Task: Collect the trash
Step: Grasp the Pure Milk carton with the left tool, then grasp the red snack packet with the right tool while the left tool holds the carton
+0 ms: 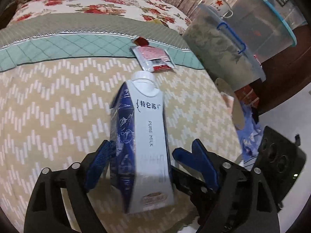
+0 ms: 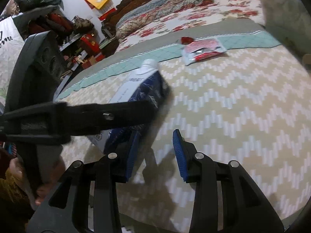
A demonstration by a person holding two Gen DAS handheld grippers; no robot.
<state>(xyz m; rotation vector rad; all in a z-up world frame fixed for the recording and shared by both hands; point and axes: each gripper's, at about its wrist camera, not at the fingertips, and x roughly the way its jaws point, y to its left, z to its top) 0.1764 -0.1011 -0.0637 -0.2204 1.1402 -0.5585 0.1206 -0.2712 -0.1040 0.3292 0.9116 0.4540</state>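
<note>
The left gripper [image 1: 149,151] straddles a blue-and-white pure milk carton [image 1: 141,141] lying on the zigzag-patterned bed cover [image 1: 58,97], its blue pads [image 1: 101,161] spread, the left one at the carton's side, the right one clear. The right gripper [image 2: 155,153] hangs just beside the carton, jaws partly apart around nothing. Farther up the bed lies a red-and-white wrapper [image 1: 155,60], near clear lidded storage bins [image 1: 223,54].

Left gripper [image 1: 144,153]: black linkage arms joined by silver round-headed pins behind the fingers; fingers [image 1: 101,161] faced with blue ribbed pads. Right gripper [image 2: 155,155]: the same build, black slotted arms, silver pins, blue ribbed pads on its fingers [image 2: 179,153]. Left of these fingers, a mustard knitted sleeve [image 2: 8,190].
</note>
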